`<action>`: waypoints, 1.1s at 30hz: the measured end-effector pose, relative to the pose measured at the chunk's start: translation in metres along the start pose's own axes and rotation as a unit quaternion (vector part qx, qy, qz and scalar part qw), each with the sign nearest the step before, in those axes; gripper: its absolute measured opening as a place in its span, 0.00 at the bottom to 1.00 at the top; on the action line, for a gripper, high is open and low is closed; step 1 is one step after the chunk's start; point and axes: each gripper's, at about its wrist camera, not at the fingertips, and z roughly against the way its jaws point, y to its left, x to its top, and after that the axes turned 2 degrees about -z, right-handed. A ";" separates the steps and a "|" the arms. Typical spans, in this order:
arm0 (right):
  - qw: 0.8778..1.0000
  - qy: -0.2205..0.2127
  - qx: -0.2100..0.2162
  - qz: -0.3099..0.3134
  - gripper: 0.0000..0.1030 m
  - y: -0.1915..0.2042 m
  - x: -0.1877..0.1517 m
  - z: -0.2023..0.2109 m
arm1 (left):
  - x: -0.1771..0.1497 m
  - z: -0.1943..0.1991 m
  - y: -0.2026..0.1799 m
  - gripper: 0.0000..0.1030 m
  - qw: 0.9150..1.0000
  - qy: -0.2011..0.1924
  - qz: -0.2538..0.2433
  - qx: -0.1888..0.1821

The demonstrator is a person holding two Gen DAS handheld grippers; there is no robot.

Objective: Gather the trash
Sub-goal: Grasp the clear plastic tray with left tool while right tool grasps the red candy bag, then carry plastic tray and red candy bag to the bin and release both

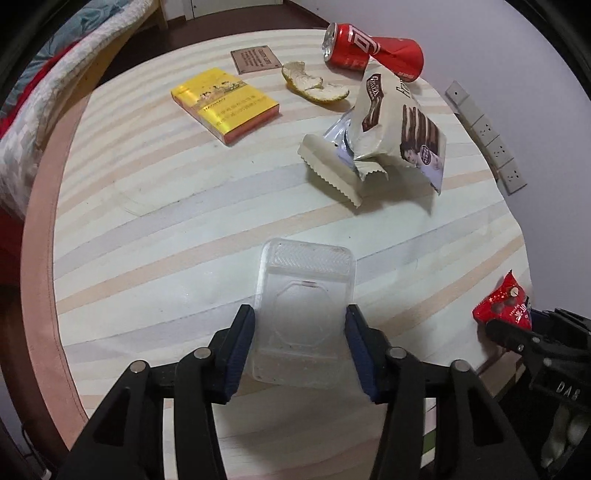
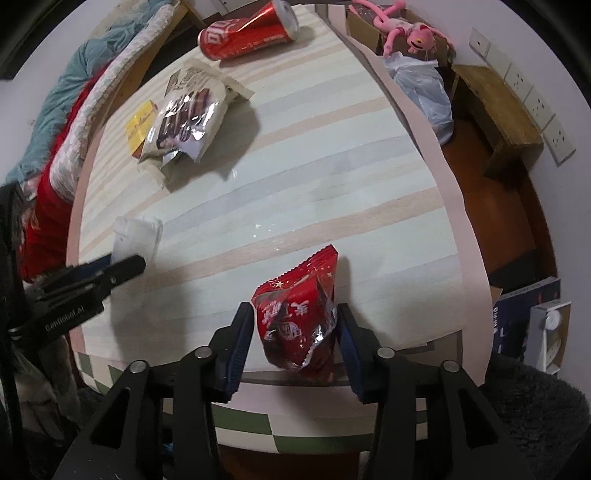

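While two grippers work over one striped table [image 1: 155, 229], each has one piece of trash between its pads. The left gripper [image 1: 300, 345] is clamped on one clear plastic tray [image 1: 304, 314], pads pressed to its long sides, near the table's front edge. The right gripper [image 2: 293, 332] is clamped on one red snack wrapper [image 2: 299, 310], at the front edge toward the right corner; in the left wrist view that wrapper [image 1: 504, 301] is partly covered by the right gripper's body.

Further back lie one cream biscuit bag [image 1: 391, 125], torn open, one crushed red can [image 1: 369, 46] on its side near the far edge, one piece of fruit peel [image 1: 314, 83], one yellow box [image 1: 225, 103] and one small brown card [image 1: 255, 59]. The can's lower side is hidden behind the biscuit bag in the left wrist view. From the right wrist, the yellow box [image 2: 142, 123] is half hidden by the bag [image 2: 184, 114], and the tray [image 2: 136, 236] is a pale blur cut off by the left gripper [image 2: 118, 273].

Off the table sit one pink plush toy [image 2: 402, 31] and one white plastic bag [image 2: 424, 92]; print on the card is unreadable.
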 end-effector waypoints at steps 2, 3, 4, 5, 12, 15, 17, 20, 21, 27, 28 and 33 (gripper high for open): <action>1.000 -0.006 -0.015 0.012 0.47 0.005 -0.003 0.000 | -0.005 0.002 -0.007 0.42 1.000 -0.008 0.002 0.008; 0.999 -0.010 -0.025 0.020 0.46 0.009 -0.005 0.000 | -0.007 0.002 -0.004 0.42 1.000 -0.013 0.005 0.018; 0.999 -0.014 -0.036 0.027 0.43 0.012 -0.007 -0.001 | -0.010 0.005 -0.007 0.42 0.999 -0.018 0.008 0.031; 0.997 -0.016 -0.053 0.044 0.42 0.017 -0.009 -0.001 | -0.012 0.008 0.000 0.42 0.999 -0.022 0.013 0.037; 0.994 -0.029 -0.052 0.087 0.32 0.044 -0.022 0.007 | -0.037 0.065 0.014 0.42 0.993 -0.078 0.056 0.063; 0.994 -0.042 -0.032 0.093 0.32 0.059 -0.023 0.023 | -0.039 0.102 0.041 0.42 0.988 -0.110 0.085 0.069; 0.993 -0.055 -0.013 0.102 0.32 0.076 -0.025 0.037 | -0.046 0.126 0.061 0.42 0.983 -0.131 0.107 0.072; 0.990 -0.074 0.018 0.122 0.32 0.111 -0.030 0.060 | -0.062 0.166 0.093 0.42 0.973 -0.164 0.141 0.082; 0.988 -0.078 0.029 0.128 0.32 0.121 -0.031 0.065 | -0.066 0.178 0.106 0.42 0.969 -0.175 0.151 0.087; 0.970 -0.096 0.102 0.200 0.32 0.221 -0.051 0.095 | -0.106 0.241 0.186 0.42 0.948 -0.216 0.202 0.119; 0.965 -0.095 0.115 0.216 0.32 0.244 -0.055 0.097 | -0.115 0.251 0.201 0.42 0.944 -0.221 0.212 0.124; 0.944 -0.070 0.162 0.279 0.32 0.341 -0.079 0.088 | -0.162 0.277 0.273 0.42 0.923 -0.230 0.273 0.141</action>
